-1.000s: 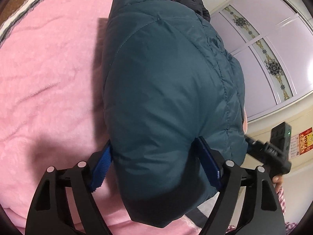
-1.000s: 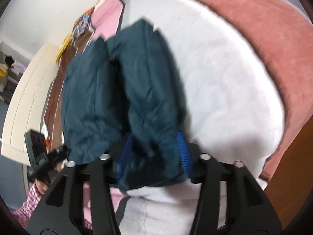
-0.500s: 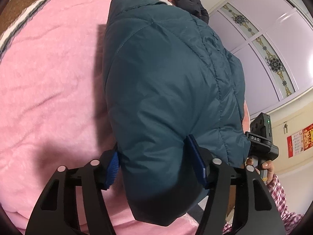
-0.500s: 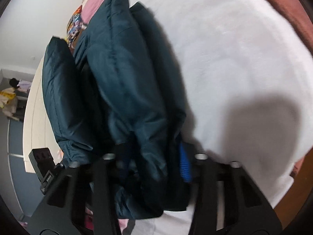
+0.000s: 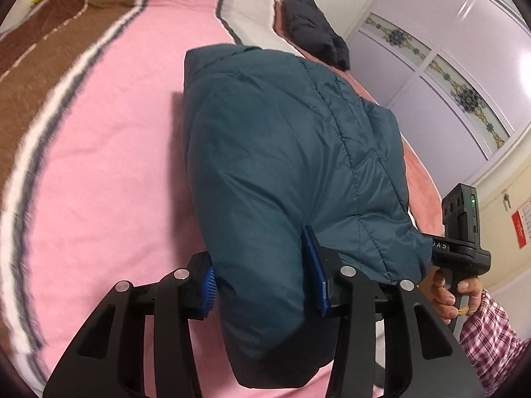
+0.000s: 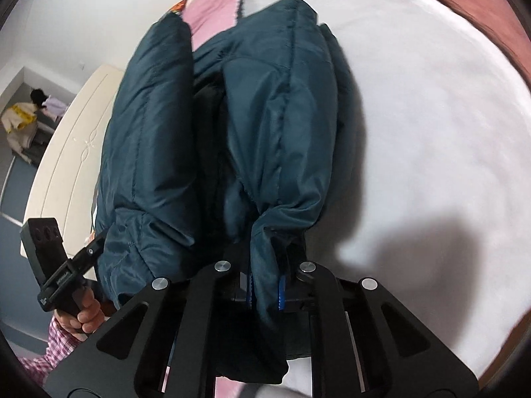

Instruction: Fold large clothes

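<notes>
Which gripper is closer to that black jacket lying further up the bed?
Neither clearly. The black jacket shows only in the left wrist view, far beyond the left gripper. Both grippers, right gripper included, are clamped on the teal jacket.

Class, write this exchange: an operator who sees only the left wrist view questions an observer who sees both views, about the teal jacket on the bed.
Operator: Does the right tool have the jacket?
Observer: Yes. The right tool has just been closing its jaws, and they pinch a bunched edge of the jacket.
Operator: From here it looks like one smooth layer. Is it?
Observer: No. Two padded halves lie side by side, with dark lining showing in the gap between them.
</notes>
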